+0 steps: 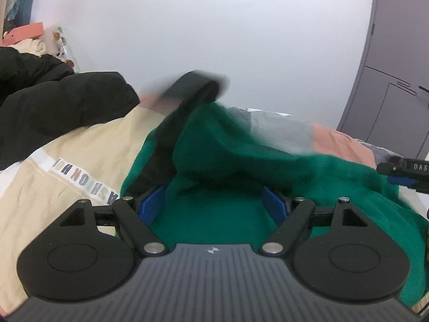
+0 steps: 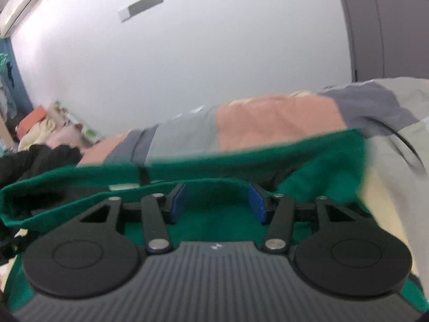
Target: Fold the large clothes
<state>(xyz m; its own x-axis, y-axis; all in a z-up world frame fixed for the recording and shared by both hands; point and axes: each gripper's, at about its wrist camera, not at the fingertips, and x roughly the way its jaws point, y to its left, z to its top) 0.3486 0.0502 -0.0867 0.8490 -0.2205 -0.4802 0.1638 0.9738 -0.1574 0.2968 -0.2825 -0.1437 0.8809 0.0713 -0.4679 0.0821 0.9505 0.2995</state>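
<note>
Green fleece garment (image 1: 214,214) with black trim, spread on the patchwork bed cover (image 1: 53,187), lies directly beneath both tools. Left tool (image 1: 214,204): blue pads spread, fabric bunched between, unpinched. Right tool (image 2: 218,204): half-spread over the hem, which runs crosswise and offers the nearer grasp.

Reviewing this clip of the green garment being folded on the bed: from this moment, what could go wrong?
1. The left gripper stands wide, with the green garment bunched loosely between its blue pads; closing may catch only a wrinkle or several layers.
2. The right gripper has only the garment's thin hem across its pads, so the hem could slip out.
3. The black jacket lies close on the bedspread, and a swept fold might drag into it.
</note>
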